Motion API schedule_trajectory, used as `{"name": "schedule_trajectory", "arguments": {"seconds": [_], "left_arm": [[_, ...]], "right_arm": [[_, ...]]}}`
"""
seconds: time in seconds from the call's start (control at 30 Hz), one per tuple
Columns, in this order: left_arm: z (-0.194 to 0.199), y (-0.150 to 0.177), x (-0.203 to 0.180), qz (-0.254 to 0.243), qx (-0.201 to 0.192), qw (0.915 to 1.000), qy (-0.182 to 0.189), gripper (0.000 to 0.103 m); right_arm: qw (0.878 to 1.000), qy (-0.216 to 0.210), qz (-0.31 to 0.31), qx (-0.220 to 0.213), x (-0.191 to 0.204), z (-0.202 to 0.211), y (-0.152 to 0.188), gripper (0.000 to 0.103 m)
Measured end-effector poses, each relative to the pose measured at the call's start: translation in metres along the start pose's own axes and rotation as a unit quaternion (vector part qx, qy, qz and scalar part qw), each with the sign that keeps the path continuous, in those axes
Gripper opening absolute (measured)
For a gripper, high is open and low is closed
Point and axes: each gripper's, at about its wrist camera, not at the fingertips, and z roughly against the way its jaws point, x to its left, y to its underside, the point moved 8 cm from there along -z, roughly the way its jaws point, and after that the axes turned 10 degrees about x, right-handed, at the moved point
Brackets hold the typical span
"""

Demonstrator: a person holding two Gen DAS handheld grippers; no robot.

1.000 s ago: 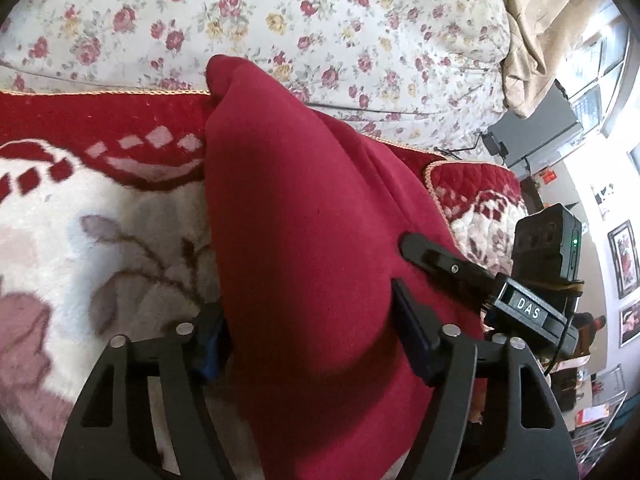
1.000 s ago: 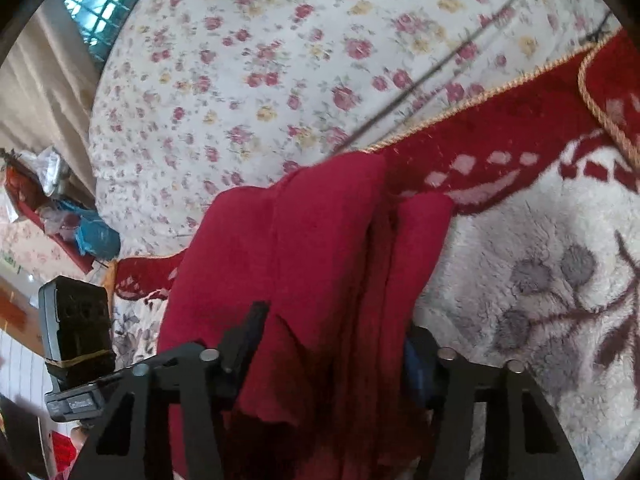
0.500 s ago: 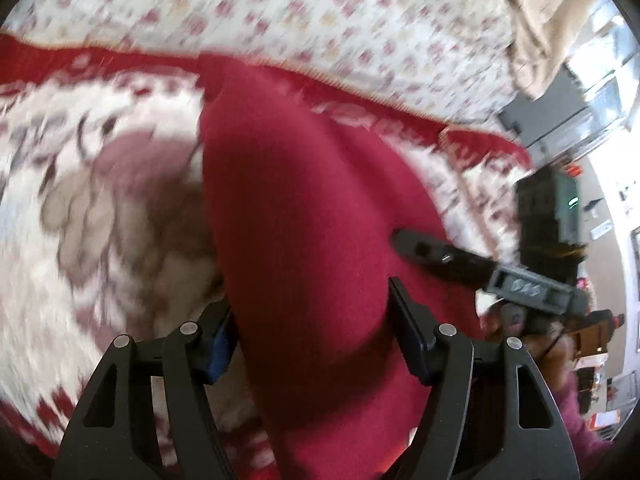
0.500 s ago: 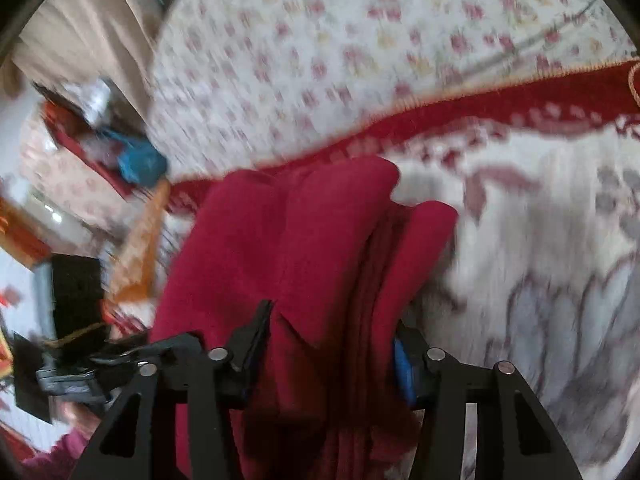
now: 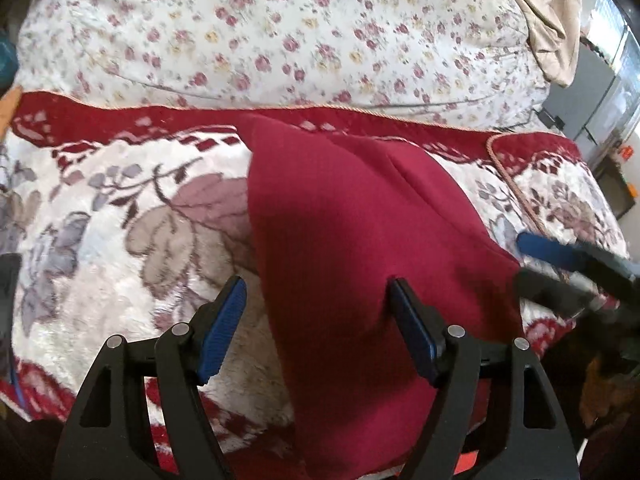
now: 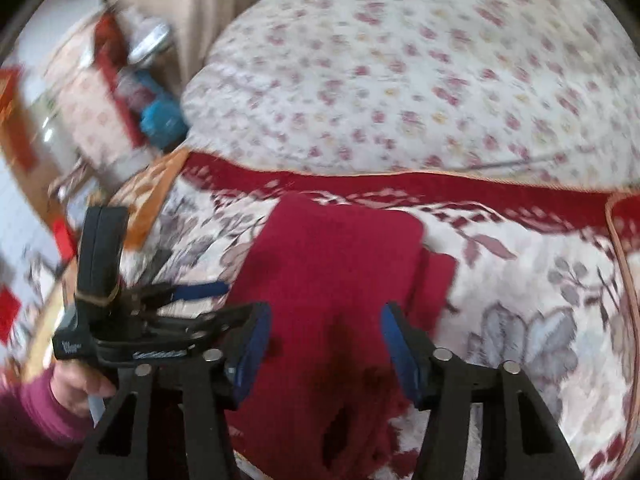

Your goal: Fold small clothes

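Note:
A dark red garment (image 5: 340, 208) lies folded on the plush flowered blanket (image 5: 120, 220). In the left wrist view my left gripper (image 5: 316, 320) hovers over its near left edge. Its jaws are opening: the left pad is clear of the cloth and the right pad stands over it. In the right wrist view the same garment (image 6: 336, 256) lies flat as a rough rectangle, with a narrower layer showing at its right side. My right gripper (image 6: 326, 344) is above its near end, jaws closing, with cloth below and between the pads but not pinched.
A white quilt with small roses (image 5: 280, 32) rises behind the blanket's red border. The right gripper (image 5: 524, 258) reaches in at the right of the left wrist view. A hand in a magenta sleeve (image 6: 44, 412) holds the left gripper (image 6: 224, 298). Cluttered furniture (image 6: 132, 80) stands far left.
Both grippers held bunched red cloth before; now it lies flat on the blanket and both have drawn back and up from it. The left pad has come clear of the cloth.

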Motion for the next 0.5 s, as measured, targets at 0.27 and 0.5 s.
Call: {"name": "schedule_trajectory", "arguments": {"seconds": [0.27, 0.5], "left_arm": [[0.011, 0.002, 0.005, 0.008, -0.031, 0.9983, -0.048, 0.074], [0.032, 0.002, 0.0, -0.001, -0.065, 0.9948, -0.079, 0.074]], "right_arm": [[0.997, 0.046, -0.018, 0.055, -0.029, -0.05, 0.036, 0.044], [0.998, 0.046, -0.027, 0.031, -0.017, -0.026, 0.034, 0.046]]}}
